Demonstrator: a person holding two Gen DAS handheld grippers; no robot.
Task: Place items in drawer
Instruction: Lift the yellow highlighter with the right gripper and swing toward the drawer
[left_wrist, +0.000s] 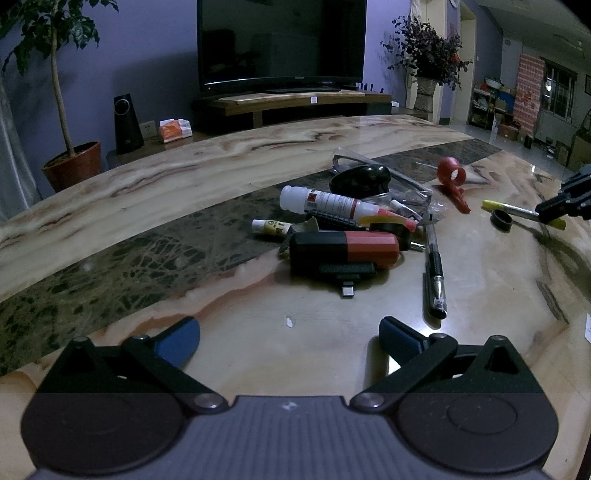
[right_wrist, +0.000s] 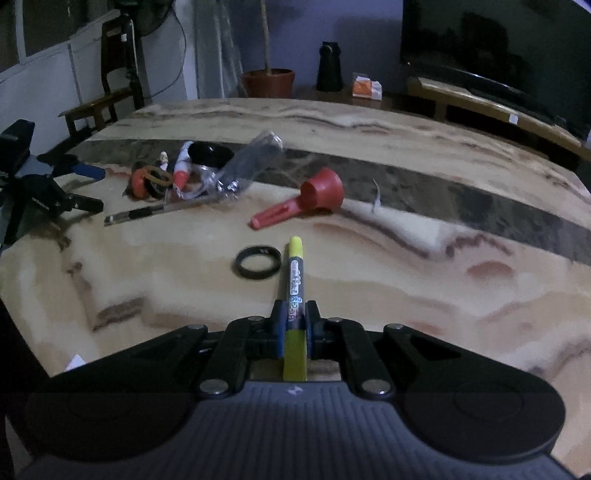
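Note:
My right gripper (right_wrist: 294, 314) is shut on a yellow marker (right_wrist: 293, 266), which is lifted a little off the marble table (right_wrist: 406, 280) and points forward. The left wrist view shows the same marker (left_wrist: 517, 211) in that gripper (left_wrist: 550, 214) at the far right. A black ring (right_wrist: 256, 263) lies just left of the marker's tip. My left gripper (left_wrist: 288, 328) hangs open with nothing between its blue pads (left_wrist: 181, 341), short of a pile: a red and black box (left_wrist: 343, 247), a white bottle (left_wrist: 321, 201), a black pen (left_wrist: 434, 269) and a clear case (left_wrist: 388, 177). No drawer is in view.
A red funnel-shaped scoop (right_wrist: 317, 195) lies beyond the ring. Behind the table stand a television (left_wrist: 280, 40) on a low wooden unit (left_wrist: 295, 101), a potted tree (left_wrist: 74, 162) and a black speaker (left_wrist: 127, 123). A wooden chair (right_wrist: 96, 107) stands past the table's far left corner.

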